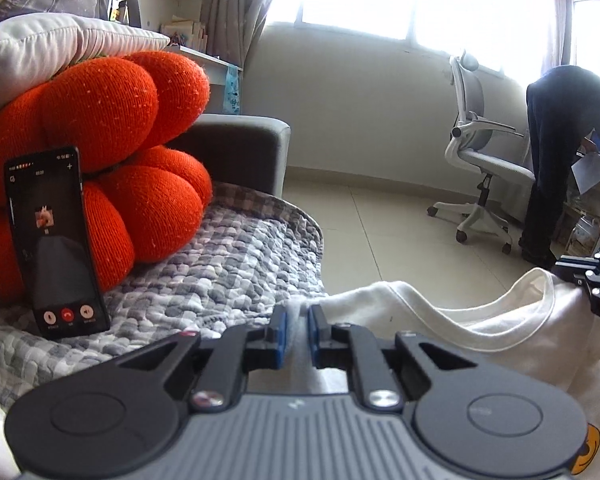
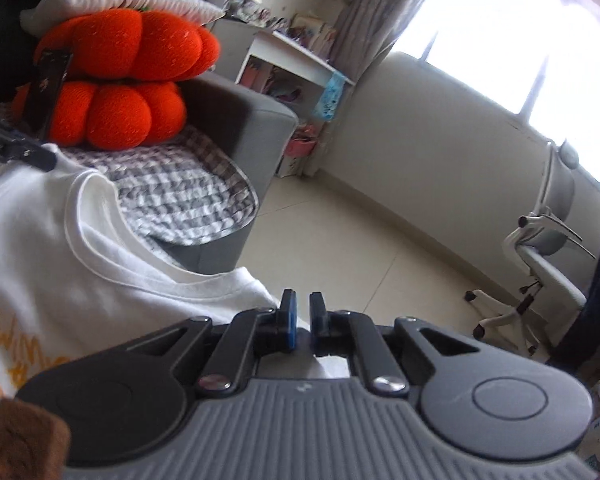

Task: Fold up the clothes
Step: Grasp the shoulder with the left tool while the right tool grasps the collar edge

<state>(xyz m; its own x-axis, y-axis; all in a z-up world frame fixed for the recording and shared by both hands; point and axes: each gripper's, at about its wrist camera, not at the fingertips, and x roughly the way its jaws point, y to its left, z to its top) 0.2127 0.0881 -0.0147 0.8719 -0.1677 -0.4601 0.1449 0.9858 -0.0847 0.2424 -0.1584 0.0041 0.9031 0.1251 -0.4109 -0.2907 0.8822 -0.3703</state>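
Note:
A white T-shirt (image 1: 480, 332) with an orange print hangs stretched between my two grippers, its neckline sagging open in the middle. My left gripper (image 1: 298, 312) is shut on a strip of fabric at one shoulder, which shows between the blue pads. The right gripper (image 1: 596, 284) shows at the far right edge, at the other shoulder. In the right wrist view the T-shirt (image 2: 80, 260) runs up to my right gripper (image 2: 302, 302), whose blue pads stand nearly together on the shoulder edge. The left gripper (image 2: 20, 150) holds the far corner.
Two orange pumpkin cushions (image 1: 112, 152) lie under a white pillow on a grey sofa (image 1: 244, 148) covered by a checked quilt (image 1: 220, 264). A phone (image 1: 56, 240) leans on the cushions. A person in dark clothes (image 1: 556, 160) bends beside a white office chair (image 1: 484, 160) on the tiled floor.

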